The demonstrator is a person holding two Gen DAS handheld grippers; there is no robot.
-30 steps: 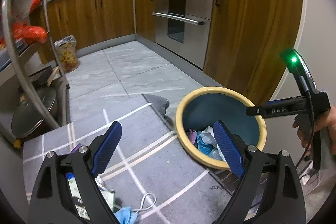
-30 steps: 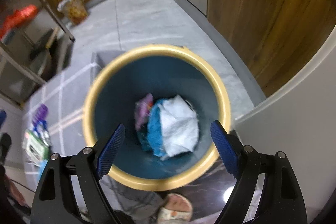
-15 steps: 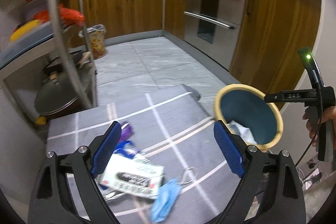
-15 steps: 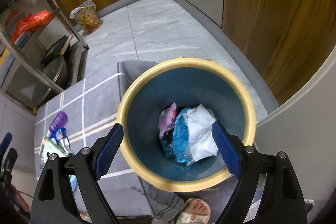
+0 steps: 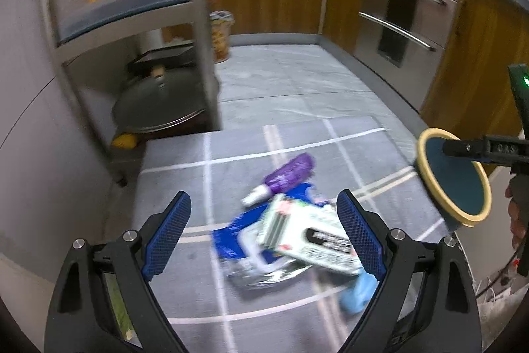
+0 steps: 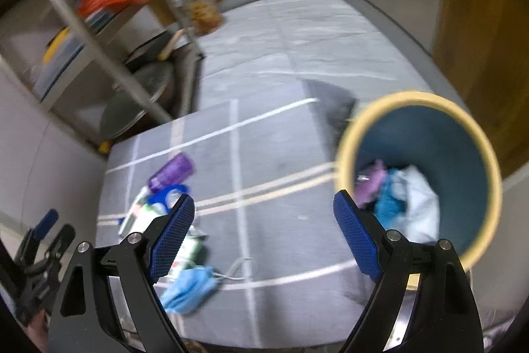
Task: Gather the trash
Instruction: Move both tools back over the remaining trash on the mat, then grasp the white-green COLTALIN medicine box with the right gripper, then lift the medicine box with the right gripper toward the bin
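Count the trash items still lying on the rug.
4, clustered on the rug's left part: purple bottle farthest, blue packet and white carton overlapping below it, blue face mask nearest. Overlap may hide more.

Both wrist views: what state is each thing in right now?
Left gripper: open, empty.
Right gripper: open, empty.
Bin: upright, partly filled.
Purple bottle: lying on rug.
White packet: lying on the pile.
Blue mask: crumpled on rug.
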